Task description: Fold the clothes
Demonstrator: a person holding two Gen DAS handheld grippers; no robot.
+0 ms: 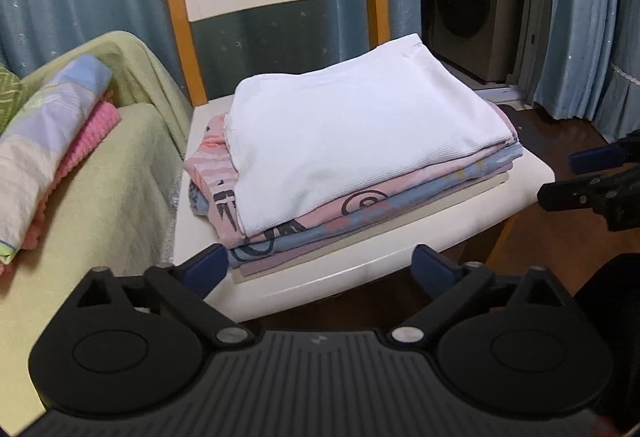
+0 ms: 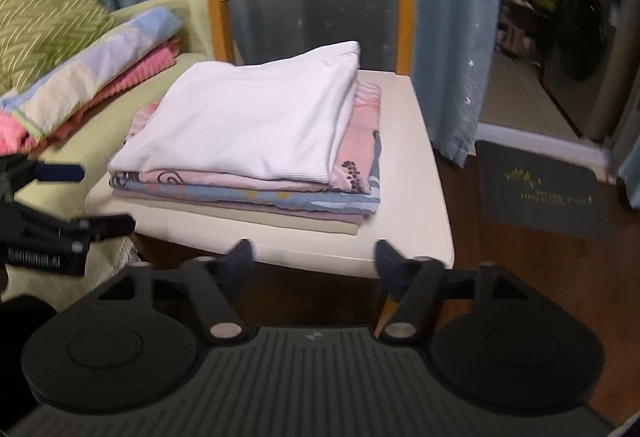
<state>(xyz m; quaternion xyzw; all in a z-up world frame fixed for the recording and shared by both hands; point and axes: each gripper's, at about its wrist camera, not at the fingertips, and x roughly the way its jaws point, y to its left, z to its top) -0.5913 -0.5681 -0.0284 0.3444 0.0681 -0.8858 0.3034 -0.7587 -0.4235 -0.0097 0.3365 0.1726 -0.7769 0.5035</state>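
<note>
Jaws wide on my left gripper [image 1: 316, 263] and right gripper [image 2: 314, 261], nothing held. White top [image 1: 352, 133] lies folded atop the stack on the chair [image 1: 400, 261]. Stacking looks finished; next, fetch another garment.

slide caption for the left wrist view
Folded white garment tops a clothes stack on the chair seat; left gripper open, empty.

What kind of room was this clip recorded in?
Most likely a home, a bedroom or living area beside a laundry nook. A washing machine stands past the blue curtains, folded clothes sit stacked on a chair, and a green-covered bed or sofa holds more laundry.
</note>
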